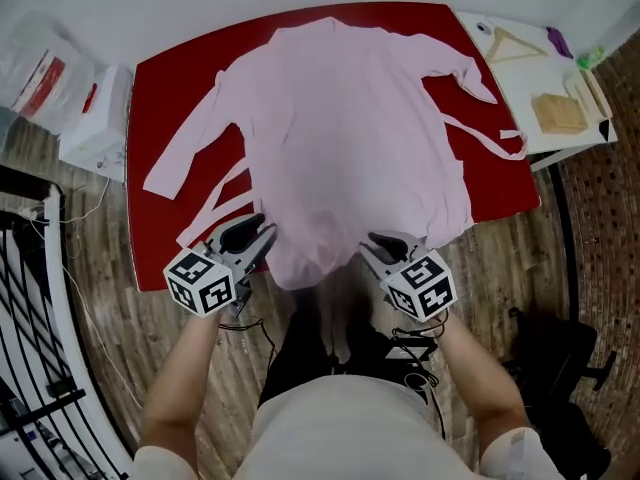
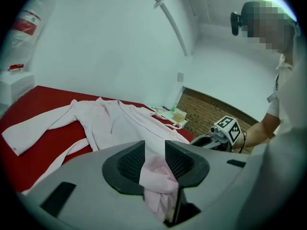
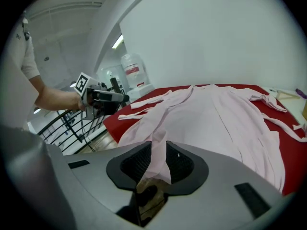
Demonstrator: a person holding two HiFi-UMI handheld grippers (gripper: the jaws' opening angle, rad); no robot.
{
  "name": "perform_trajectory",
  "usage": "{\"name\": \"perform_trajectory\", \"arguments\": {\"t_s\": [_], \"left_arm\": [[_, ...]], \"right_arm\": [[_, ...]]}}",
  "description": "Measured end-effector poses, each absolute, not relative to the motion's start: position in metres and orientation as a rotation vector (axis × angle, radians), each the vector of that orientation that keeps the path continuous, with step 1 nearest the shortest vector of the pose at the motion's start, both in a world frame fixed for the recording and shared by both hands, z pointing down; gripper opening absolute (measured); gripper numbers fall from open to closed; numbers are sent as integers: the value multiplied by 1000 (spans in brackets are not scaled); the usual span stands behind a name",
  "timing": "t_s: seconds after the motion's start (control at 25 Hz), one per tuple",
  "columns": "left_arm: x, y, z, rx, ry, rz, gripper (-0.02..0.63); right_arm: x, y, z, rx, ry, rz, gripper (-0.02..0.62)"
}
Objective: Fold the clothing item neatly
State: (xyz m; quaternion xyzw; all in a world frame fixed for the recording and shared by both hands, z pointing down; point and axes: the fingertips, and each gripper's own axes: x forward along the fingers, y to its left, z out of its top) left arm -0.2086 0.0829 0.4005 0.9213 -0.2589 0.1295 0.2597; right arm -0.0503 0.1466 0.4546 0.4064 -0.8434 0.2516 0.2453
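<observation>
pink robe point(image 1: 350, 118) shown spread flat on the red counter point(image 1: 180, 78), its near hem hanging over the front edge. hem cloth is grasped between the fingers of the left gripper point(image 1: 264, 234) and of the right gripper point(image 1: 372, 241). for a neat fold, both corners are best lifted level and carried evenly toward the collar. a wooden floor point(image 1: 520, 258) and a smaller white counter point(image 1: 520, 18) are seen around.

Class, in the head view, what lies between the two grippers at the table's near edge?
In the head view, the pink robe's hem, drooping over the red table's edge, spans from the left gripper to the right gripper.
</observation>
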Motion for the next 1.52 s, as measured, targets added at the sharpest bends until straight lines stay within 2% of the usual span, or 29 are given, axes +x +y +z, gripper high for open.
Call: {"name": "perform_trajectory", "arguments": {"t_s": [0.32,0.72,1.08,1.16,1.32,1.52], "left_arm": [[-207,11,423,2539,-603,554,140],[-184,-82,461,2560,-590,836,144],[-150,-136,496,2570,-524,1121,144],[-146,-143,508,2555,-526,1173,143],[-143,-155,526,2523,-556,1232,144],[-137,-166,537,2484,-597,1258,143]], "right_arm": [[-59,112,475,1223,-2166,680,84],[-82,80,496,1178,-2032,675,112],[-91,81,532,1065,-1850,658,112],[-87,85,540,1076,-1815,698,109],[-82,96,539,1157,-1816,783,46],[-73,115,529,1285,-1830,890,32]]}}
